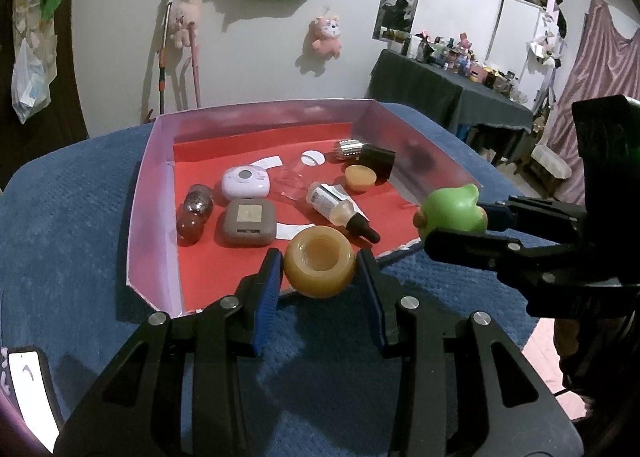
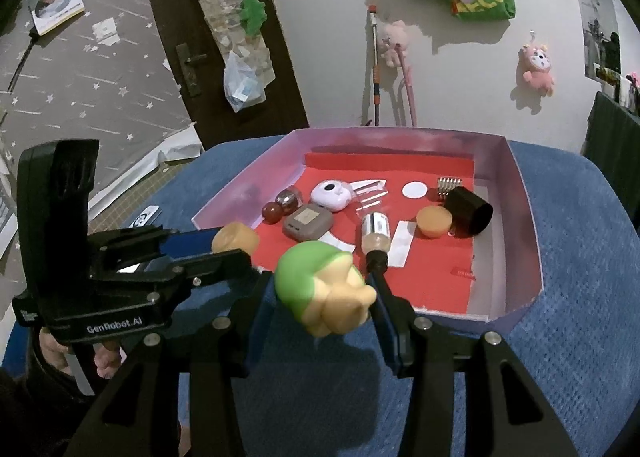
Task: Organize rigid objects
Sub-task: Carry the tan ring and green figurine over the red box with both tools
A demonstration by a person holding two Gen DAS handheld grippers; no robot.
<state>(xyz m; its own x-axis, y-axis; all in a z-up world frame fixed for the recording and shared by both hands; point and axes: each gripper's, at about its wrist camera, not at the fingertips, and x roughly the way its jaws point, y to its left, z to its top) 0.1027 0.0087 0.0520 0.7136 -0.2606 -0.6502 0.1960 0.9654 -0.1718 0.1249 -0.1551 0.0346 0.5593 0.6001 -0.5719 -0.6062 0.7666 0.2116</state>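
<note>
My left gripper (image 1: 320, 271) is shut on a tan ring-shaped piece (image 1: 320, 267), held above the near edge of the pink-walled tray (image 1: 144, 193); the same piece (image 2: 235, 238) shows in the right wrist view. My right gripper (image 2: 322, 293) is shut on a green and cream toy figure (image 2: 324, 289), also in the left wrist view as the green toy (image 1: 454, 213) at the tray's right corner. On the tray's red floor lie a dropper bottle (image 1: 340, 209), a grey square case (image 1: 249, 223), a lilac case (image 1: 245, 183), two dark balls (image 1: 194, 213), an orange lid (image 1: 360, 177) and a black cap (image 2: 468, 211).
The tray (image 2: 524, 225) sits on a blue textured cloth (image 1: 60, 217). A phone with a lit screen (image 1: 30, 389) lies at the near left. A metal studded piece (image 1: 351, 148) rests at the tray's back right. A dark table crowded with small items (image 1: 448, 77) stands behind.
</note>
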